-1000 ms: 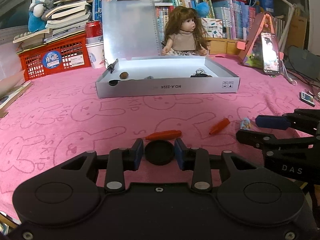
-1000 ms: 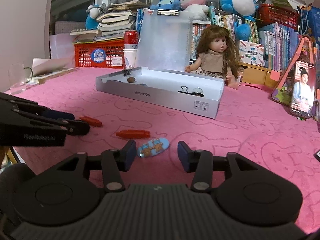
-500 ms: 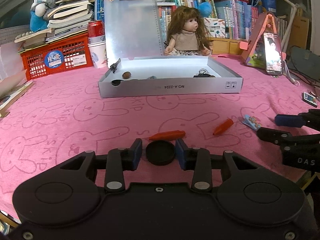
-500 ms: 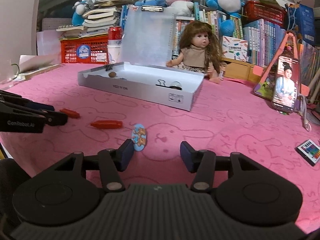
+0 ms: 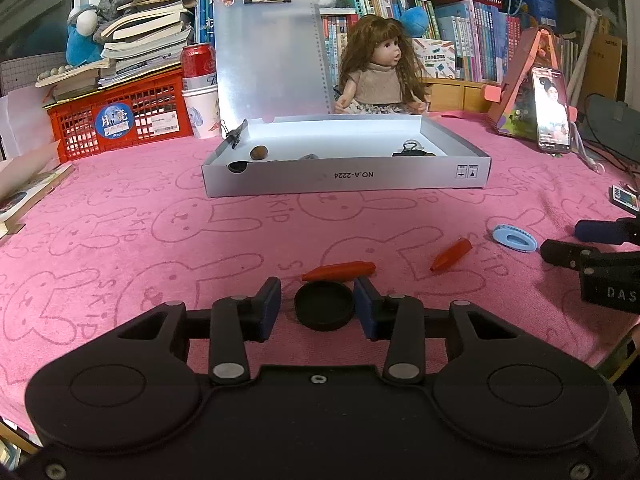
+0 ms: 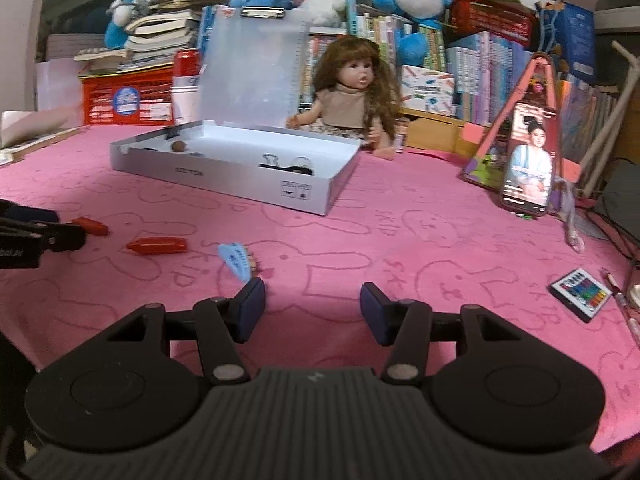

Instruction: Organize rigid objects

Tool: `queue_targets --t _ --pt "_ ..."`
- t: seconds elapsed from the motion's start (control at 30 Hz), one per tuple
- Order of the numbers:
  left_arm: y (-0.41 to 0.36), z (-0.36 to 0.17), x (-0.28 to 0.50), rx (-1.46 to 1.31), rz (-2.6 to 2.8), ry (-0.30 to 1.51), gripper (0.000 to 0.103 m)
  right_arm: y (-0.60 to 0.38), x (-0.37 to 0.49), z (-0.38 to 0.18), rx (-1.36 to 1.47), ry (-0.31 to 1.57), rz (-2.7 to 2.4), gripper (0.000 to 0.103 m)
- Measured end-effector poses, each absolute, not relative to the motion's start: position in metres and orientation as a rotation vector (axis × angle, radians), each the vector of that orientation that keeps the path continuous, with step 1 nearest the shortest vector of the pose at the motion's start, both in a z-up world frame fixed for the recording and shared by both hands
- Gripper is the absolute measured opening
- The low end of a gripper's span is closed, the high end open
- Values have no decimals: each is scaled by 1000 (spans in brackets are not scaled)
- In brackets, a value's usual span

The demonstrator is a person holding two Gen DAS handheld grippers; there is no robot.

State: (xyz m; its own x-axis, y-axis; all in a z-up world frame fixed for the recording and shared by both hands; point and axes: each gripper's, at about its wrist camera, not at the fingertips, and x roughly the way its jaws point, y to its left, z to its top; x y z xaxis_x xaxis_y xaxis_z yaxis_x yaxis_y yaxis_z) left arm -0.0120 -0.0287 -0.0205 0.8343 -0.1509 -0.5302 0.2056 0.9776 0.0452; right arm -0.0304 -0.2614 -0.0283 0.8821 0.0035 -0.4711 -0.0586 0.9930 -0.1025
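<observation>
Black round plastic cap (image 5: 324, 311) lies flat on the pink rabbit-print cloth (image 5: 160, 240), bracketed between the parted fingers of the left gripper (image 5: 316, 307), which has not clamped it; the right pad looks touching, the left stands apart. A disc, it has no long axis. Placement suggests a pickup bound for the open white cardboard box (image 5: 344, 180), where small items already sit. Two red tapered crayon-like pieces (image 5: 340, 271) (image 5: 452, 254) lie just beyond, the nearer running left-right, the farther angled up-right. Right gripper (image 6: 312, 307) hangs spread wide and empty beside a blue oval toothed clip (image 6: 236, 259).
</observation>
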Motion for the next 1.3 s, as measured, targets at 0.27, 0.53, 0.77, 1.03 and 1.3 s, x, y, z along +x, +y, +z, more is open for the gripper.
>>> queue_targets --t 0.27,0.53,0.77,1.03,1.3 --pt "-28 -20 -12 102 -189 552 40 -263 -33 -15 -12 409 97 67" --pt "-28 -19 -13 92 -189 557 40 -232 1 -24 -73 502 231 21" --pt "-26 -19 -12 92 -190 554 40 -226 -9 -20 -130 508 373 18" --pt "-26 -19 -12 94 -190 554 40 -237 -22 -19 -153 521 435 46" --pt "-26 -19 -12 92 -190 555 40 -248 -28 -19 -202 514 317 49"
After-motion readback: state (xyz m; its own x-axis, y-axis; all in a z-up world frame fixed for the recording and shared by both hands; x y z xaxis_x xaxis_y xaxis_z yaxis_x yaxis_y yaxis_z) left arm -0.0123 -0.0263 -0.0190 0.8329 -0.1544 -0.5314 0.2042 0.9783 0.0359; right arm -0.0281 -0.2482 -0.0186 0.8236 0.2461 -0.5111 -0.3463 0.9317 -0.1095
